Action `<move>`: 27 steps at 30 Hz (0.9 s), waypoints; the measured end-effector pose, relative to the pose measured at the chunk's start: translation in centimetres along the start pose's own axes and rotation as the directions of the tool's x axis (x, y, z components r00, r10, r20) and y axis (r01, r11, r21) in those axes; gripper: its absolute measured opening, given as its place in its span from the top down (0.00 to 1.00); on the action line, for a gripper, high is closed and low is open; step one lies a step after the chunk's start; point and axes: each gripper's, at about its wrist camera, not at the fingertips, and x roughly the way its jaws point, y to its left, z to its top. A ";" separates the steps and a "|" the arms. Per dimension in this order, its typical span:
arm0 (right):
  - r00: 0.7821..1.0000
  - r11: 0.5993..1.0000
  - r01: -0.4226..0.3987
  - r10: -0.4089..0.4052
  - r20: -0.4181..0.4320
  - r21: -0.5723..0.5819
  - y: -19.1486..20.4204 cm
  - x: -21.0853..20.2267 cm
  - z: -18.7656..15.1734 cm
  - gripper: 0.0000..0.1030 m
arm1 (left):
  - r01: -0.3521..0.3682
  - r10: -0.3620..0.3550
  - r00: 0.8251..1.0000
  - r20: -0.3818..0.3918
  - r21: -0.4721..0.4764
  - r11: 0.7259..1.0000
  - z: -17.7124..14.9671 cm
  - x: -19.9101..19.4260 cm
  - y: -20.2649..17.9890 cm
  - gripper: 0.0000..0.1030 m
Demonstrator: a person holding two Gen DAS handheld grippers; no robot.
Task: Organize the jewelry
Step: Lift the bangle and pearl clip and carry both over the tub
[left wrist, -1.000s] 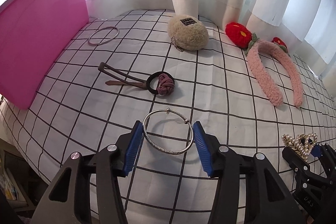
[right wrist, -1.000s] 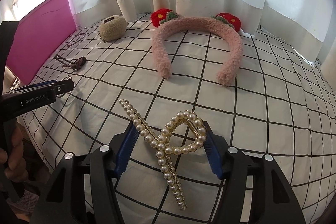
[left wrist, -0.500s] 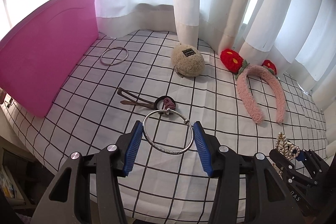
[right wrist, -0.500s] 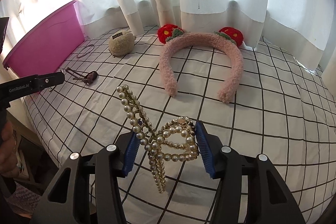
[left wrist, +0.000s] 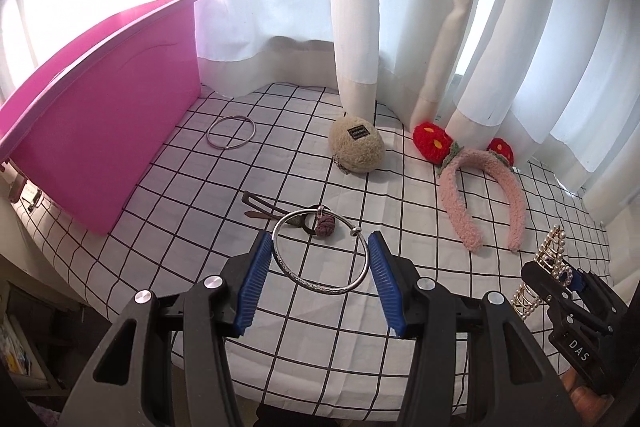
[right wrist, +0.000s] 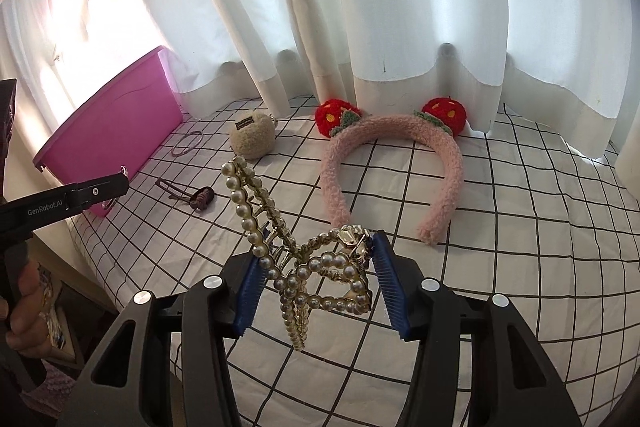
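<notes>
My left gripper [left wrist: 319, 243] is shut on a silver bangle [left wrist: 324, 290], which its blue pads hold level, clear above the checked tablecloth [left wrist: 192, 211]. In the right wrist view my right gripper [right wrist: 316, 255] is shut on a gold hair claw set with pearls [right wrist: 248, 219]. The claw is off the cloth, one long arm sticking up to the left. The right gripper [left wrist: 560, 277] with the pearl claw [left wrist: 554, 251] also shows at the lower right of the left wrist view. The pink bin [left wrist: 100, 131] stands at the left.
On the cloth lie a second bangle [left wrist: 231, 133] by the bin, a beige fluffy pouch [left wrist: 356, 147], a brown hair clip [left wrist: 260, 207] with a knotted hair tie [left wrist: 324, 225], and a pink plush headband [left wrist: 480, 183]. White curtains hang behind. The table edge runs along the left and front.
Both grippers have risen, carrying the bangle and the pearl claw up off the cloth. The right jaws drew in onto the claw, and it now hangs more upright.
</notes>
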 end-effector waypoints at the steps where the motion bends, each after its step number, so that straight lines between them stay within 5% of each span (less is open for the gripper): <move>1: 1.000 1.000 -0.007 0.007 0.008 -0.007 0.3 -0.3 0.5 0.52 | 0.000 0.000 1.000 0.007 -0.005 1.000 0.3 -0.5 0.1 0.53; 13: 0.986 0.984 -0.119 0.133 0.098 -0.132 7.8 -1.4 9.3 0.51 | -0.004 0.015 0.991 0.136 -0.078 0.997 5.2 -6.2 5.3 0.53; 20: 0.964 0.957 -0.201 0.231 0.130 -0.211 15.8 0.7 15.4 0.51 | -0.050 0.075 0.970 0.230 -0.112 0.992 9.6 -8.8 12.2 0.53; 27: 0.933 0.909 -0.308 0.346 0.094 -0.282 25.2 4.9 21.5 0.52 | -0.104 0.142 0.959 0.243 -0.163 0.981 13.2 -8.7 20.8 0.53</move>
